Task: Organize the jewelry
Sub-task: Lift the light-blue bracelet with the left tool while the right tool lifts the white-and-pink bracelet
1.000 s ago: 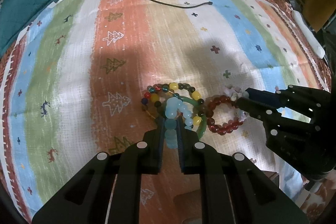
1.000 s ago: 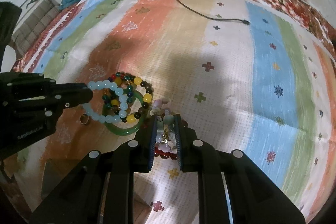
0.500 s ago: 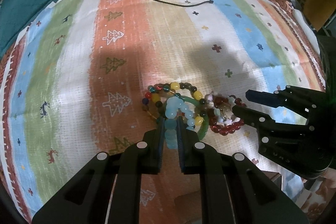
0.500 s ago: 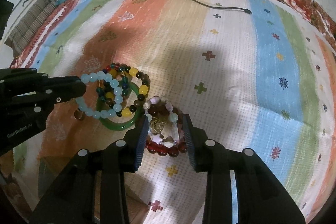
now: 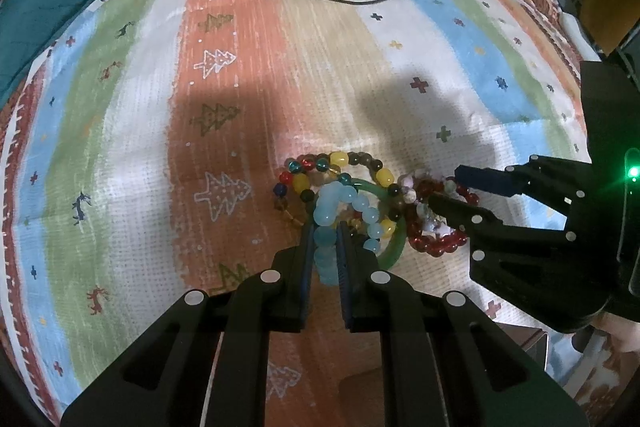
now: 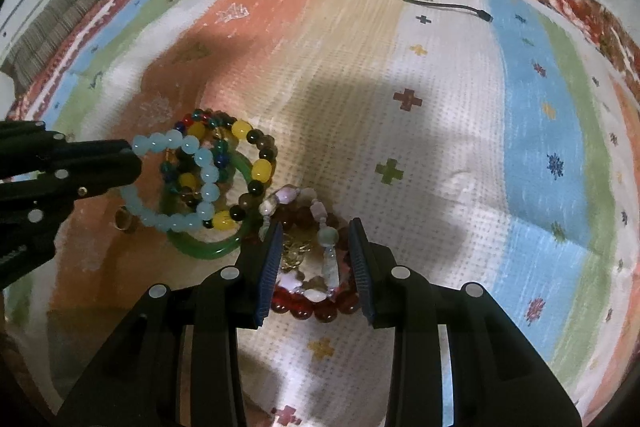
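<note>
Change since a second ago: we see the right gripper (image 6: 316, 259), then pinched on the pale stone bracelet (image 6: 316, 223), now spread, its blue pads either side of the heap and off it.
Right heap: the pale stone bracelet now lies dropped on the dark red glass bead bracelet (image 6: 312, 309), a small gold charm (image 6: 294, 251) among them.
Left gripper (image 5: 324, 247): unchanged, we find it pressed together on the light blue bead bracelet (image 5: 340, 207).
Blue bracelet: round milky beads, its free loop draped over the pile.
Pile below: multicoloured bead bracelet (image 5: 340, 163) and green glass bangle (image 5: 394, 247), just beside the red one.
Place: all on the striped woven cloth (image 5: 240, 67), around its middle.
</note>
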A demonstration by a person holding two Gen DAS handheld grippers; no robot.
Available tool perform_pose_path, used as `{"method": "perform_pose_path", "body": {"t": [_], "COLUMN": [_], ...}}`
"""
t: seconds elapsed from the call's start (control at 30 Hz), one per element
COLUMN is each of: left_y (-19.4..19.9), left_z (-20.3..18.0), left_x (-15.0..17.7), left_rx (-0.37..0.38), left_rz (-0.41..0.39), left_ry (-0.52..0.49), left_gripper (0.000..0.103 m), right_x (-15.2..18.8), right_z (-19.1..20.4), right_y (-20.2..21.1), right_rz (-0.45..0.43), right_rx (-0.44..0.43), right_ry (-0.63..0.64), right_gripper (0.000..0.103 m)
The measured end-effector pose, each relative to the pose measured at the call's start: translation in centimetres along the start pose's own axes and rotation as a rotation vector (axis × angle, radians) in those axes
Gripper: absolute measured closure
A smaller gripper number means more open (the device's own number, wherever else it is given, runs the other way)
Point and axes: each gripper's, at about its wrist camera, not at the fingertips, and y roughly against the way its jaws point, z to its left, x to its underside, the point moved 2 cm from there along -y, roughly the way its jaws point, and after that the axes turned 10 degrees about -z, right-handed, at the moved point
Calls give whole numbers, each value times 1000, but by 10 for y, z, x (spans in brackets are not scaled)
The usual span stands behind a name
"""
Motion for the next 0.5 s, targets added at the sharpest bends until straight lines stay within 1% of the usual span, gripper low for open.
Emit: {"method": "perform_pose_path", "body": {"t": [0.07, 0.17, 0.2, 0.27, 0.33, 0.5], "left_y": [-1, -2, -2, -3, -3, 0], "left_z": [0, 0, 0, 0, -1, -2], "left_x": [0, 0, 1, 1, 1, 0], "left_rx": [-2, -4, -5, -4, -5, 4], "left_rz": [1, 1, 2, 3, 3, -3], "left_ry": [-1, -2, -3, -6, -12, -14], "left_gripper": [92, 92, 92, 92, 92, 92], "right_x": [0, 1, 2, 2, 2, 1], "right_z": [-1, -3, -4, -5, -5, -4], "right_y": [0, -2, -3, -3, -2, 3], "right_rz": [-4, -6, -6, -8, -10, -18], "right_rx": [1, 29, 33, 32, 41, 28], "right_ry": [-1, 14, 15, 14, 21, 15], "right_gripper": [71, 83, 85, 87, 92, 91]}}
